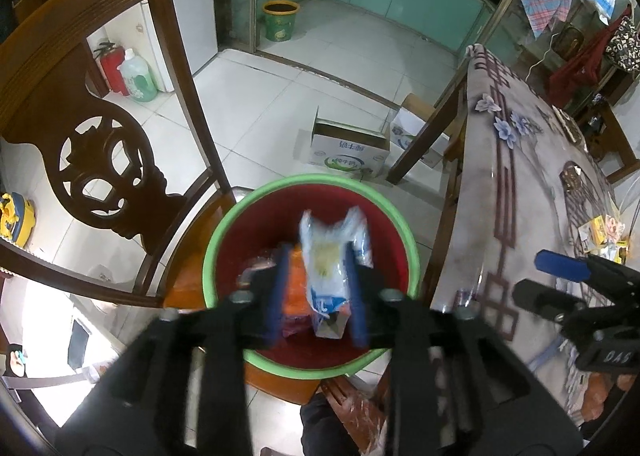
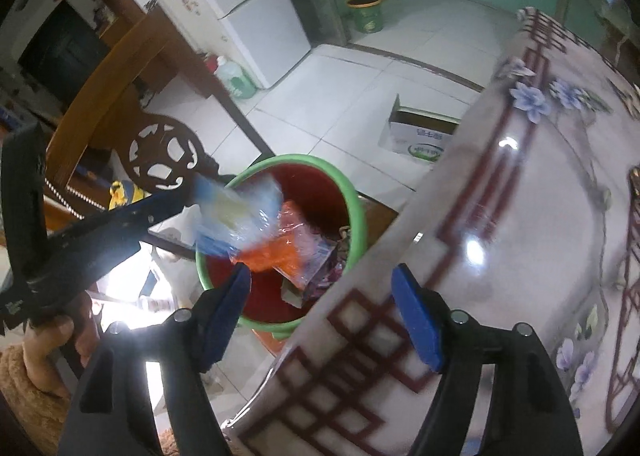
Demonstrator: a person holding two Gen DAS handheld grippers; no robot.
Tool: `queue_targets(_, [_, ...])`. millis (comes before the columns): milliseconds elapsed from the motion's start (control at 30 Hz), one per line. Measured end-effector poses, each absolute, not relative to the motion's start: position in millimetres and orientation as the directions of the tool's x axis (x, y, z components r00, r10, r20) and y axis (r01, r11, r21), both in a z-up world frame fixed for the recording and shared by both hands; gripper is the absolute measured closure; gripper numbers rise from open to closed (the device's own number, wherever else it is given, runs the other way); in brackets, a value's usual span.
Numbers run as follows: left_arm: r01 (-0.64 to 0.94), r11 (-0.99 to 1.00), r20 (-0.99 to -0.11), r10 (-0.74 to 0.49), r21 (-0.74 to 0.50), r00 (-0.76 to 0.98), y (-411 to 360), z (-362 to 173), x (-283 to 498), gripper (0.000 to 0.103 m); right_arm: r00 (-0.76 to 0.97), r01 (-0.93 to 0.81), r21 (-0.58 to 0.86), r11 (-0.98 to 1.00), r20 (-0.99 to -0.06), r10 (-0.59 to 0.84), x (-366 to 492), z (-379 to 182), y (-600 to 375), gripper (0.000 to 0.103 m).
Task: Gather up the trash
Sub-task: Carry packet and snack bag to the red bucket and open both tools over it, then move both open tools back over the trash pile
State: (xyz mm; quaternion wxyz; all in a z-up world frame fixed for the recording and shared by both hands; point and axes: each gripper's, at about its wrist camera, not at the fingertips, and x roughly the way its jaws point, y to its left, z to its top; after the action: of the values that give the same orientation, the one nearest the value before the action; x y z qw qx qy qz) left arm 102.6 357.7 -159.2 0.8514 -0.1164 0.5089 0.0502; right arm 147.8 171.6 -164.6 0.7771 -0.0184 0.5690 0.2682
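Left tongs (image 1: 316,288) angled steeply down over the bin (image 1: 224,232), parted around a blurred blue-white wrapper (image 1: 332,256); whether the pads grip it is unclear. Right tongs (image 2: 322,320) wide apart, empty, above the tabletop (image 2: 520,216) edge.

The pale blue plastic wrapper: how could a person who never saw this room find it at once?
Find the carved wooden chair; beside it stands a red bin with a green rim. Over its mouth, between the left gripper's blue fingers, is the pale blue wrapper. The orange packet lies inside instead.
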Motion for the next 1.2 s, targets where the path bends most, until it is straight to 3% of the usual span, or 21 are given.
queue_targets(267, [-0.164, 0.973, -0.871, -0.062, -0.161, 0.487, 337, -156, 104, 0.066, 0.256, -0.367, 0.281, 0.887, -0.886, 0.387, 138, -152, 135, 0.032])
queue_targets(500, [-0.038, 0.985, -0.860, -0.128, -0.169, 0.494, 284, -149, 116, 0.066, 0.325, -0.259, 0.275, 0.926, -0.878, 0.352, 124, -140, 81, 0.032])
queue_targets(867, [0.223, 0.960, -0.849, -0.257, -0.169, 0.462, 154, -139, 125, 0.066, 0.453, 0.099, 0.273, 0.957, -0.868, 0.201, 80, -132, -87, 0.032])
queue_targets(1200, [0.268, 0.948, -0.850, -0.278, -0.169, 0.447, 36, -135, 111, 0.066, 0.503, 0.348, 0.218, 0.912, -0.864, 0.015, 59, -131, -278, 0.032])
